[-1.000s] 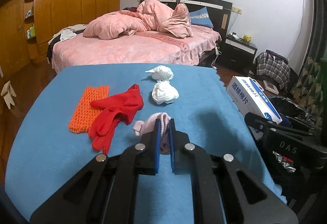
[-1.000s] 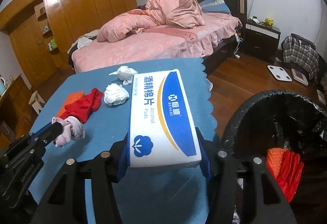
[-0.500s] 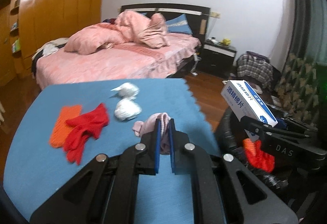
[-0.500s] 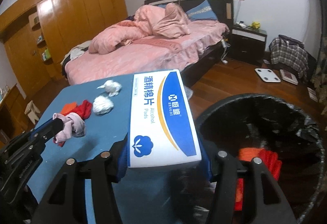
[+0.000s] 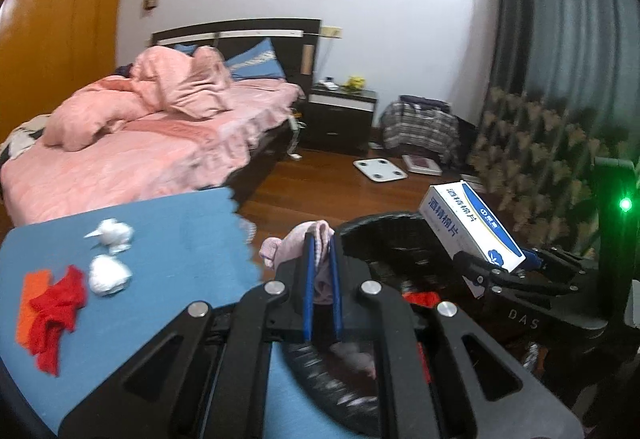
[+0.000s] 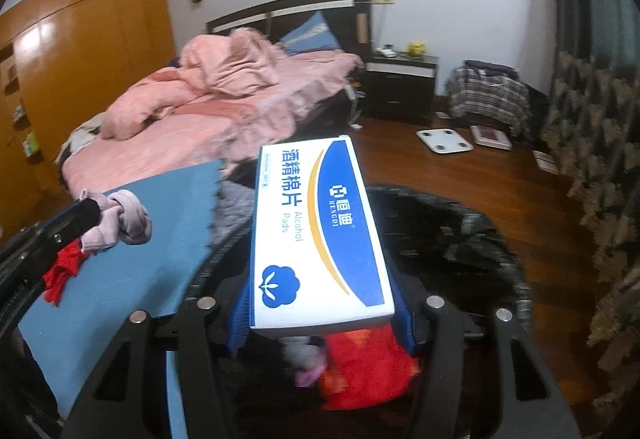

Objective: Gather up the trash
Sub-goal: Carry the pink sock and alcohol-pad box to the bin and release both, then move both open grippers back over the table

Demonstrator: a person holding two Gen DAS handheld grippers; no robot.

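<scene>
My left gripper (image 5: 321,239) is shut on a pink sock (image 5: 316,239), held at the near rim of the black-lined trash bin (image 5: 384,227). My right gripper (image 6: 320,303) is shut on a white and blue alcohol pads box (image 6: 320,227), held over the bin (image 6: 460,235). Red and pink cloth (image 6: 360,371) lies inside the bin. In the right wrist view the left gripper holds the pink sock (image 6: 120,219) at the left, over the table edge. Two white paper wads (image 5: 110,255), a red glove (image 5: 56,307) and an orange cloth (image 5: 30,299) lie on the blue table (image 5: 180,239).
A pink bed (image 5: 132,159) stands beyond the table. A nightstand (image 5: 340,119), a white scale (image 5: 380,170) and a plaid bag (image 5: 420,127) sit on the wooden floor. Curtains (image 5: 560,59) hang at the right.
Both grippers have swung right from the table to the bin, carrying the sock and the box. The box now hangs over the bin opening.
</scene>
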